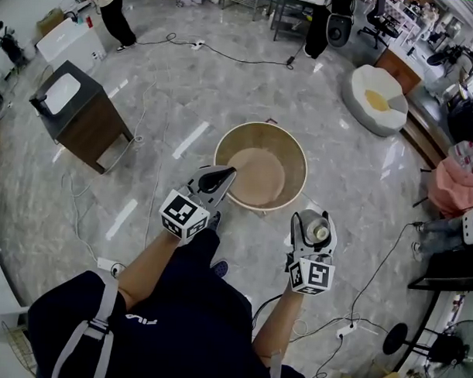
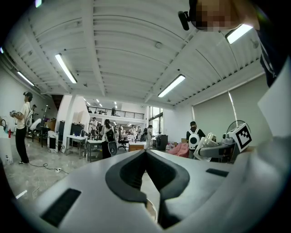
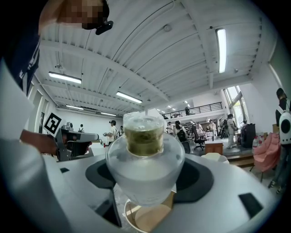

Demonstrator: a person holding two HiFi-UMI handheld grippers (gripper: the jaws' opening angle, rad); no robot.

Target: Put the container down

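Marble floor (image 1: 186,89) spreads pale beneath the person; the jaws of the right gripper (image 3: 145,182) stand apart and are clamped on the rounded body of a clear container (image 3: 145,154) with a greenish top; the jaws of the left gripper (image 2: 145,154) meet at their tips with nothing between them; in the head view the container is held off the floor just right of a round wooden tub (image 1: 262,132), and the left gripper's tip is at the tub's near rim.
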